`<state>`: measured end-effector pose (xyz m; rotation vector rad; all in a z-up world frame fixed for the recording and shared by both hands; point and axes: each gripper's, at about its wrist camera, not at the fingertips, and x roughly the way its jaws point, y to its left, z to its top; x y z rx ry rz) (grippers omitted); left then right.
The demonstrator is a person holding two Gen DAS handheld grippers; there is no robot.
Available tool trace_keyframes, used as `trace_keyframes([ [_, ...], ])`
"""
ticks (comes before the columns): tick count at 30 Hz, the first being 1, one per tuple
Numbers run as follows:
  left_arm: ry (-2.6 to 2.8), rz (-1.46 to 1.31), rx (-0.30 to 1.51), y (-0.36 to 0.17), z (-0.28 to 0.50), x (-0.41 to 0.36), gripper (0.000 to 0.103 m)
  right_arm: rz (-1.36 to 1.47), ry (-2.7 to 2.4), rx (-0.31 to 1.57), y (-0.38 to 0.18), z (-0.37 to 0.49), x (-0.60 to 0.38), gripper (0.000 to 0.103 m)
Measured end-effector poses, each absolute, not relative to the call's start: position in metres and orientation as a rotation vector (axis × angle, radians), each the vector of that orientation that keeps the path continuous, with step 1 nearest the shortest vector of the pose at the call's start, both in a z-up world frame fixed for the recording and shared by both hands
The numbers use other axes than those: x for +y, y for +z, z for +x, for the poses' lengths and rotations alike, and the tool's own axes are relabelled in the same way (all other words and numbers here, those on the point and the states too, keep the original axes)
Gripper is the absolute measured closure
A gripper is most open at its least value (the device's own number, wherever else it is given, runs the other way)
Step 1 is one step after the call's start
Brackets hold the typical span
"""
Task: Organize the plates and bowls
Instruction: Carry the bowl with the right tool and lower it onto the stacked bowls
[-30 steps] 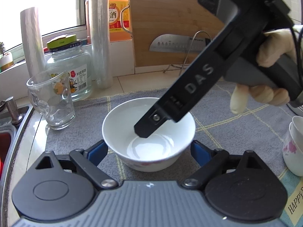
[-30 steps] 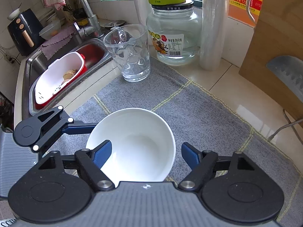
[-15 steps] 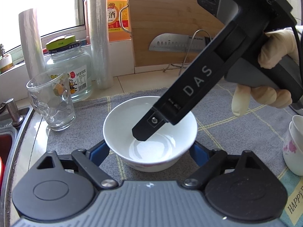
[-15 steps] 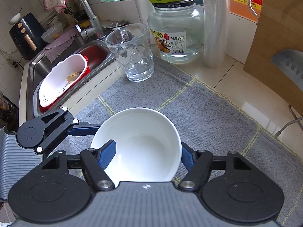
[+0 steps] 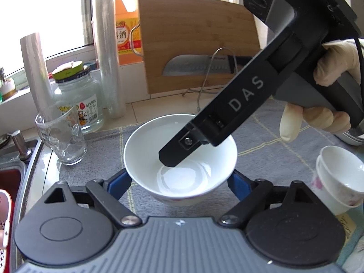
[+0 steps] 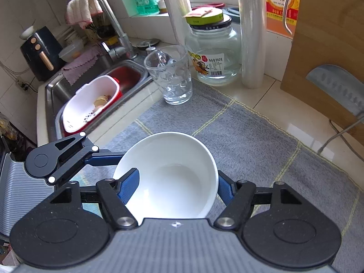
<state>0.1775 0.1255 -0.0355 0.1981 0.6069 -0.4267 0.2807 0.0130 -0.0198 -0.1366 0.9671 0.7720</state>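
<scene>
White bowl (image 6: 168,177): one | left gripper (image 5: 179,182) clamps it | right gripper (image 6: 177,186) pinches its wall

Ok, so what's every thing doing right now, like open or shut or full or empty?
white bowl, upright, empty, held by both grippers.
left gripper, shut on the bowl's outside, a pad on each side.
right gripper, shut on the bowl, one finger inside, one outside.
glass, upright, empty.
jar, upright, lid on.
small cups, nested, empty on top.
cutting board, standing on edge.

bowl (image 5: 180,159) on mat (image 5: 261,134), glass (image 5: 61,136) left, jar (image 5: 77,100) behind glass
</scene>
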Motion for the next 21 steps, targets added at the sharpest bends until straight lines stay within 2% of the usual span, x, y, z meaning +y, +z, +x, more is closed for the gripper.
trace_keyframes([
  [21,-0.517,0.251,0.576,-0.005,0.111,0.075,0.012,-0.074,0.750,0.915,0.011,0.203,-0.064,0.026],
])
